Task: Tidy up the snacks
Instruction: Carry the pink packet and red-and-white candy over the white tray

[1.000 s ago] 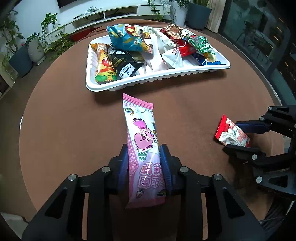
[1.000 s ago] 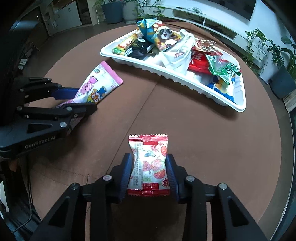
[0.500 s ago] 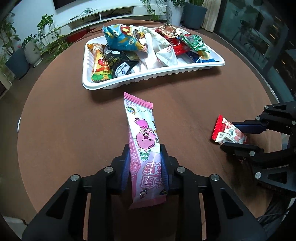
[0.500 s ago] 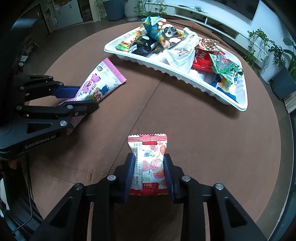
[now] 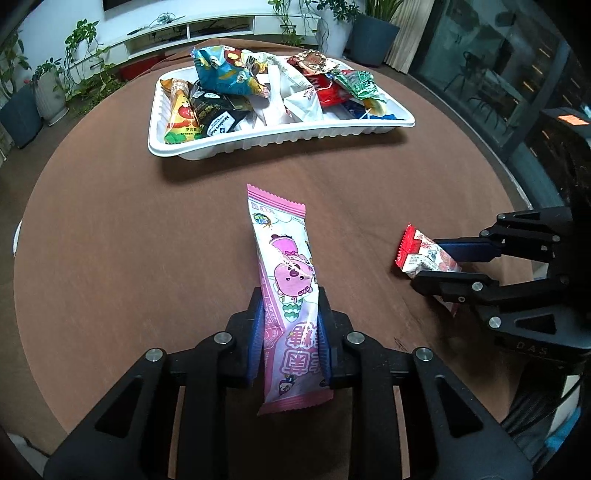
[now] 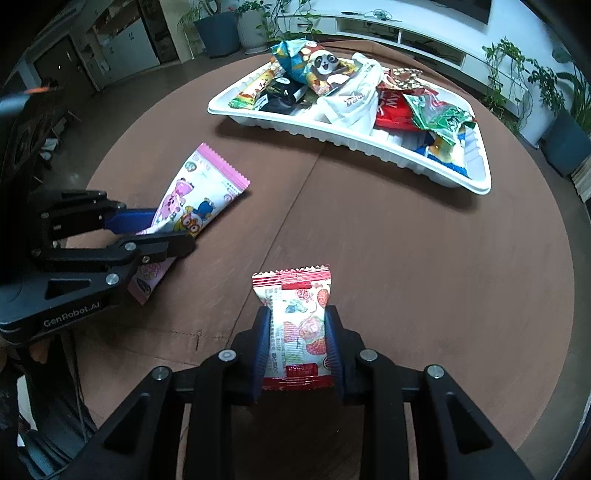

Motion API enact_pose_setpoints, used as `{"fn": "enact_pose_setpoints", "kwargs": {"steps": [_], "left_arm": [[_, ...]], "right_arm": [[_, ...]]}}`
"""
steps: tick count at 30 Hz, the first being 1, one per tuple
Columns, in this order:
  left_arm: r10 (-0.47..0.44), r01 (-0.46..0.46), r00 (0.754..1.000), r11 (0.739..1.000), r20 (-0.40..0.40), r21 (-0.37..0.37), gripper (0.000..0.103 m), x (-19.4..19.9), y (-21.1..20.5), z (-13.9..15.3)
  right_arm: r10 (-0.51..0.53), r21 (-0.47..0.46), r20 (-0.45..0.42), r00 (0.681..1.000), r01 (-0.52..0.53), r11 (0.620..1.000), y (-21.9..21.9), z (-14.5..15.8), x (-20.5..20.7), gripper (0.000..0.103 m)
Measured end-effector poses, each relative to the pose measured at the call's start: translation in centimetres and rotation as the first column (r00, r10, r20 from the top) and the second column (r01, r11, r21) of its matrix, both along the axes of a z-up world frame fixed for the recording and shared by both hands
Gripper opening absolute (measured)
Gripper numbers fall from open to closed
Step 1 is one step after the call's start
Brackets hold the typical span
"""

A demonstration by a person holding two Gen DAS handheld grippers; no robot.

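My left gripper is shut on a long pink snack packet with a pink cartoon animal, held above the brown round table. It also shows in the right wrist view. My right gripper is shut on a small red-and-white strawberry snack packet, also seen in the left wrist view. A white tray heaped with several snack packets sits at the far side of the table; it shows in the right wrist view too.
The round brown table has a seam down its middle. Beyond it are potted plants, a low white shelf and a dark glass wall on the right.
Both grippers have lifted and moved forward toward the tray, each keeping hold of its packet. The tray looks nearer in both views.
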State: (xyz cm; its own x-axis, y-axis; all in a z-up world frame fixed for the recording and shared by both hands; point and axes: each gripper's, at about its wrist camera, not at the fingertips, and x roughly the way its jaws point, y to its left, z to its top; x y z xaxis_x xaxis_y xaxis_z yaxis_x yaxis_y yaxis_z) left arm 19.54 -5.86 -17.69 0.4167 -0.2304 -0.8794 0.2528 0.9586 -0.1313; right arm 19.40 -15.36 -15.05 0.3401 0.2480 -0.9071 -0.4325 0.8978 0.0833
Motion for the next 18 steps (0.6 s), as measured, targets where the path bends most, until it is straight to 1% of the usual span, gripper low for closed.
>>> {"fn": "enact_pose_setpoints", "kwargs": {"steps": [5,8,9,13,18], "left_arm": [[0.007,-0.006,1.0,0.996,0.013,-0.084,0.022,-0.8,0.4,0.9],[0.009,-0.004,1.0,0.99,0.029,-0.144,0.022,-0.8,0.5,1.9],[0.01,-0.004,0.999,0.987,0.035,-0.158,0.022,-0.7,0.6,2.2],[0.012,0.003,0.997,0.981,0.076,-0.194,0.022,0.5,0.5,4.3],[0.03,0.003,0.99,0.972,0.137,-0.235,0.022,4.2,1.0,7.6]], "right_arm": [[-0.043,0.097,-0.021,0.999,0.044,0.994,-1.4,-0.2,-0.4,0.03],[-0.077,0.169,-0.031,0.997,0.081,0.982,-2.4,0.1,-0.9,0.03],[-0.09,0.192,-0.033,0.995,0.095,0.977,-2.5,0.5,-1.3,0.03],[-0.153,0.294,-0.031,0.988,0.156,0.943,-4.7,2.4,-0.2,0.03],[-0.222,0.384,0.006,0.975,0.203,0.901,-6.9,5.8,2.6,0.03]]}}
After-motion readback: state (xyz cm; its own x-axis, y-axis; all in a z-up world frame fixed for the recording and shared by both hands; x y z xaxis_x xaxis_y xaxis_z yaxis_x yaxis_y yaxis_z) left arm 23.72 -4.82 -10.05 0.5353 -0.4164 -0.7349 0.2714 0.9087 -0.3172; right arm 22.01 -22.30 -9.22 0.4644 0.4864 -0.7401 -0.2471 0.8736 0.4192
